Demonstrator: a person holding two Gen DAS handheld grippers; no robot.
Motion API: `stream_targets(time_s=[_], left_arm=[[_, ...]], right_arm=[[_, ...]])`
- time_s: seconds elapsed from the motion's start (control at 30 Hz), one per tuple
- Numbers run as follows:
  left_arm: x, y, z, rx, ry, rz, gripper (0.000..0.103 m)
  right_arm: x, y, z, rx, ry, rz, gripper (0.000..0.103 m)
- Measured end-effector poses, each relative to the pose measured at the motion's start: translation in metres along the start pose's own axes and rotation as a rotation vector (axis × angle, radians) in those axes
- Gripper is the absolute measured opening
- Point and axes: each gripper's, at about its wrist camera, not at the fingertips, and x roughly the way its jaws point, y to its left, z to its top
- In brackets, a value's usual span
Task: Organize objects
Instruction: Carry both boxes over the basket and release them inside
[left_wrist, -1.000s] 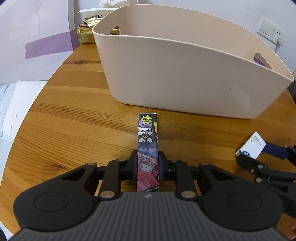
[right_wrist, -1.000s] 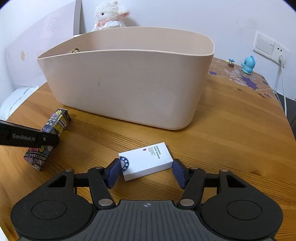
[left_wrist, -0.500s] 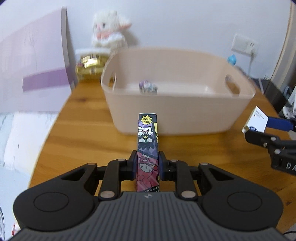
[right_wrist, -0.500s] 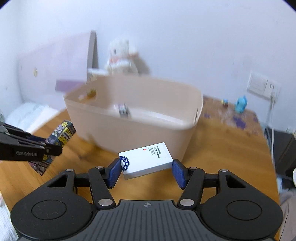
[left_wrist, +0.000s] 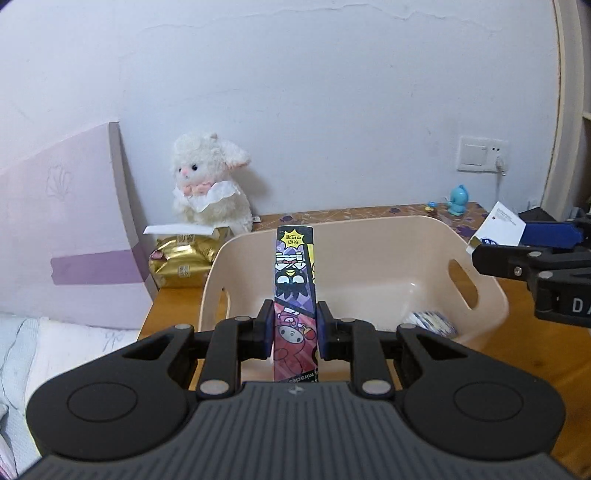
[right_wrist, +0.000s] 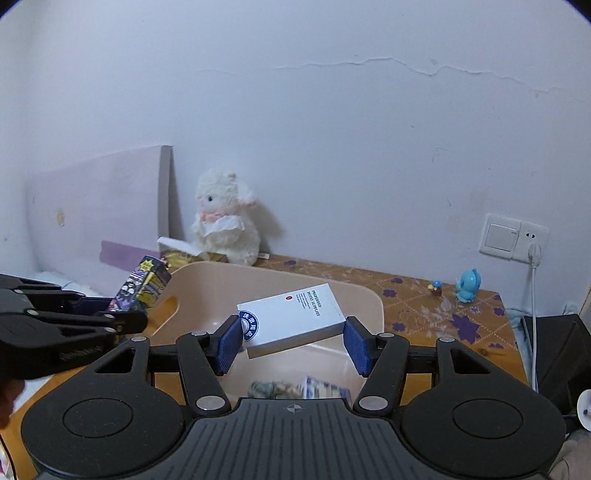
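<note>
While both tools hang above the beige bin (left_wrist: 491, 306) on the worktop (right_wrist: 424, 310), the left tool (left_wrist: 294, 330) clamps a cartoon-printed box (left_wrist: 294, 291) upright; the right tool (right_wrist: 293, 341) pinches a white box (right_wrist: 291, 319); small packets (right_wrist: 299, 389) lie inside the bin.

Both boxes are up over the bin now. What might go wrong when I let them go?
1. The white box sits skewed in the right tool, held by its corners, so it may twist out early.
2. The tall cartoon box in the left tool hangs near the bin wall; it might tip onto the rim.
3. Both tools are close together above the bin, so they may bump, and small items already lie below.
</note>
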Motion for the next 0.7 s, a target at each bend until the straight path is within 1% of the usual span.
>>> stream_targets(time_s=[0.13,0.23,0.3,0.43,0.5,0.57,0.6,0.63,0.67,0.7], left_arm=[[0.035,-0.006,0.011,0.014,0.045,0.029,0.024],[0.062,-0.010,0.013,0.020,0.106,0.031,0.024],[0.078,-0.012,0.012,0.010,0.160,-0.006,0.024],[0.102,-0.015,0.003,0.002,0.241,-0.011,0.025],[0.112,-0.014,-0.002,-0.022,0.290,-0.027,0.025],[0.119,-0.012,-0.005,-0.041,0.319,-0.034,0.027],[0.120,-0.011,-0.006,-0.040,0.330,-0.034,0.036],[0.119,-0.011,-0.007,-0.036,0.329,-0.026,0.054],[0.117,-0.010,-0.007,-0.035,0.315,-0.013,0.063],[0.113,-0.010,-0.005,-0.038,0.297,0.000,0.074]], right_arm=[[0.028,-0.012,0.005,0.028,0.034,-0.019,0.057],[0.048,-0.012,0.000,0.025,0.077,-0.041,0.057],[0.063,-0.012,-0.004,0.023,0.119,-0.049,0.057],[0.087,-0.014,-0.017,0.032,0.192,-0.050,0.057],[0.096,-0.014,-0.023,0.036,0.226,-0.055,0.058],[0.099,-0.014,-0.027,0.032,0.257,-0.058,0.058],[0.100,-0.015,-0.028,0.036,0.267,-0.051,0.059],[0.100,-0.015,-0.029,0.039,0.271,-0.045,0.063],[0.099,-0.015,-0.028,0.039,0.271,-0.049,0.067],[0.098,-0.015,-0.028,0.037,0.267,-0.051,0.068]])
